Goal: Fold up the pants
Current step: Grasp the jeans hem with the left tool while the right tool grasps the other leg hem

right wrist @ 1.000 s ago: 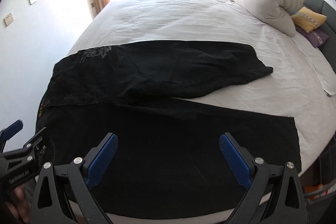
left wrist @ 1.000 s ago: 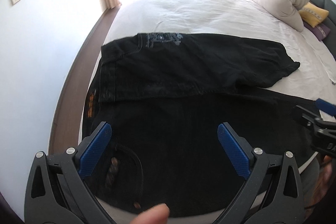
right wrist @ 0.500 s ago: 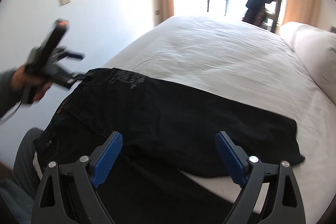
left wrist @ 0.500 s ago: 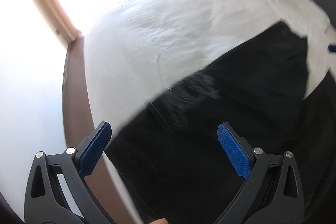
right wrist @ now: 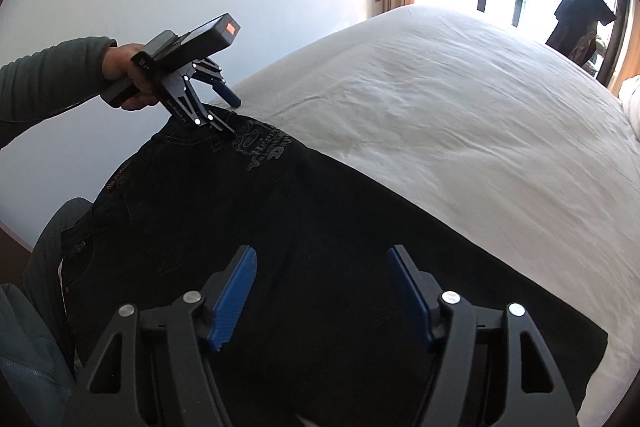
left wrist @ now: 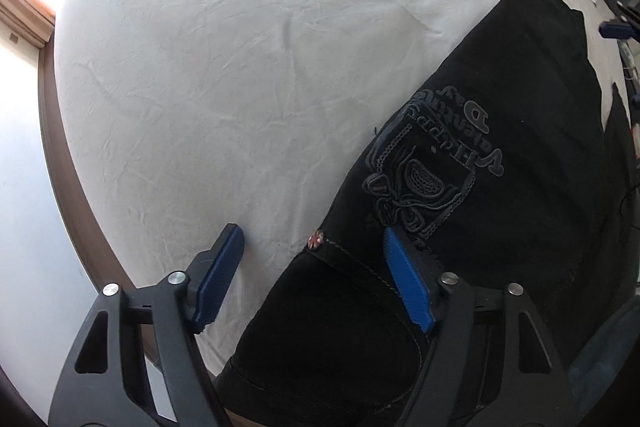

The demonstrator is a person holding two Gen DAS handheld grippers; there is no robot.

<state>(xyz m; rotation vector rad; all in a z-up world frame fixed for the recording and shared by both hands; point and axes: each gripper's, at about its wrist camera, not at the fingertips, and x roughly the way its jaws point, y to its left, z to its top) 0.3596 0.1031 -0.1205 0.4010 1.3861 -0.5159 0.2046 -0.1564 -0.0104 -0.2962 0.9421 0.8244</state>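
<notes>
Left wrist view: the black pants [left wrist: 500, 187] are lying on the white bed [left wrist: 240, 67], waistband corner with its rivet sitting between the spread blue pads of the left hand-held gripper [left wrist: 316, 259]; one pad is over the sheet, the other over the embroidered crest [left wrist: 432, 163]. In the right wrist view, the pants [right wrist: 320, 247] are stretching across the near side of the bed [right wrist: 460, 107], and the right hand-held gripper [right wrist: 320, 291] is hovering above them with pads apart. The left hand-held gripper [right wrist: 224, 111] is showing at the waistband, beside the crest.
</notes>
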